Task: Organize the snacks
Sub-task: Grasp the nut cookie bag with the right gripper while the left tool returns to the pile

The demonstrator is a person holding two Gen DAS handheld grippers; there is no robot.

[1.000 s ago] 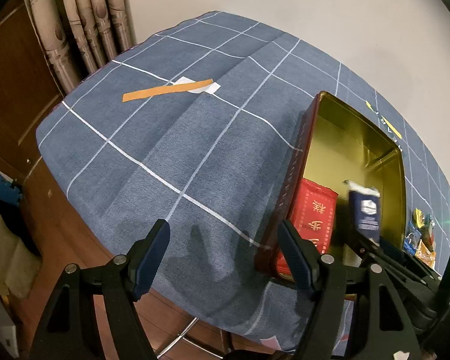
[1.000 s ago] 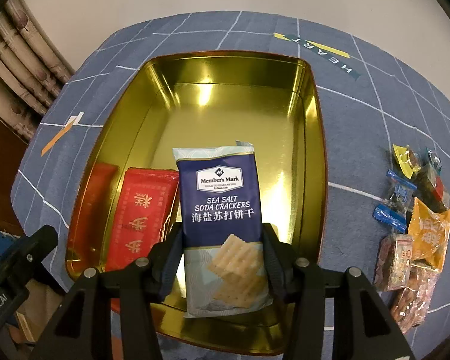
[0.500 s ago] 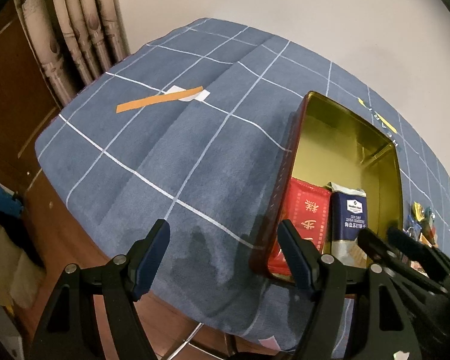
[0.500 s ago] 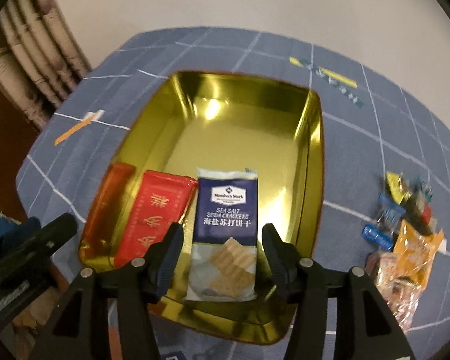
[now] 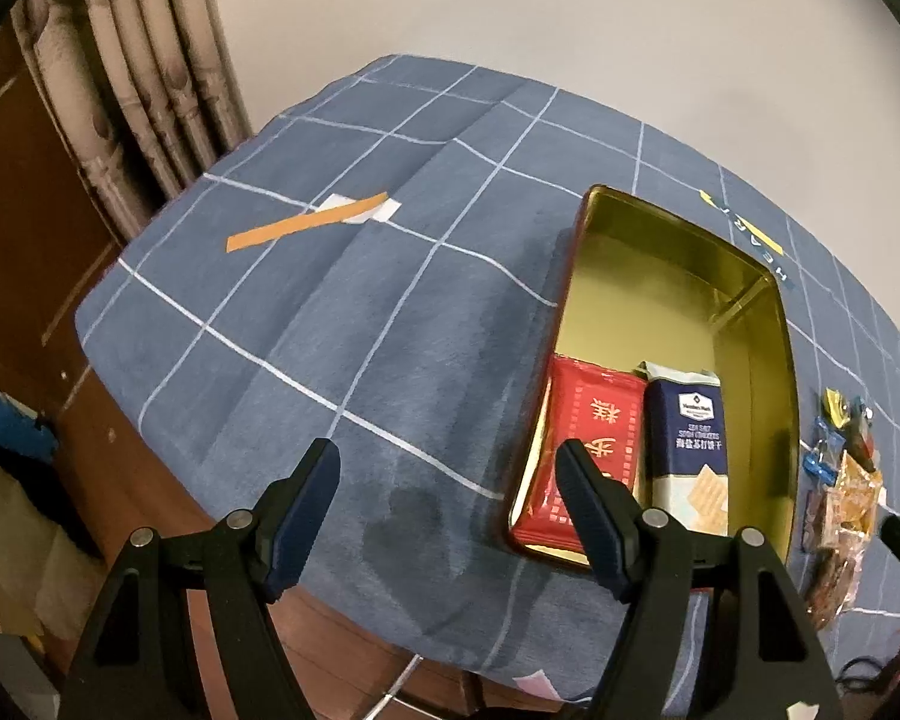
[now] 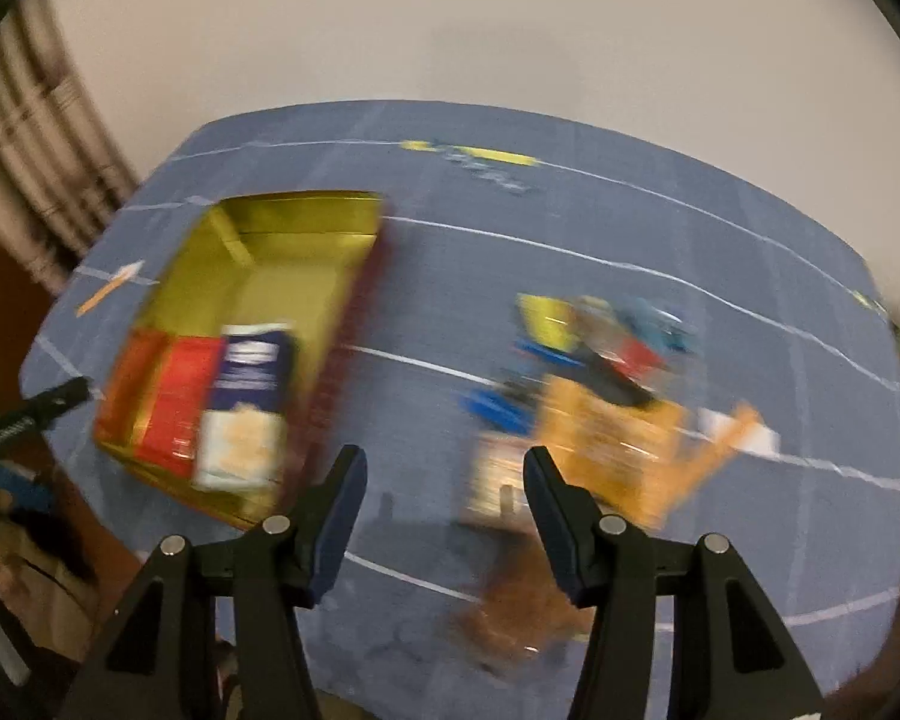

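Blue checked cloth (image 5: 354,324) carries our gold tin tray (image 5: 789,420); inside its near end lies the navy cracker packet (image 5: 687,450). Our left gripper (image 5: 447,519) stands spread, empty.

Right of the tray, our right gripper (image 6: 444,516), spread and empty, faces the loose snack pile (image 6: 606,420): light, crinkly, probably slippery; we would pinch an edge.

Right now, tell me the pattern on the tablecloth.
The tablecloth is blue-grey with a grid of thin white lines, clearest in the left wrist view.

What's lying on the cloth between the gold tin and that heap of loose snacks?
Nothing: between the gold tin and the heap of loose snacks there is only bare blue checked cloth. The left wrist view shows it sharply.
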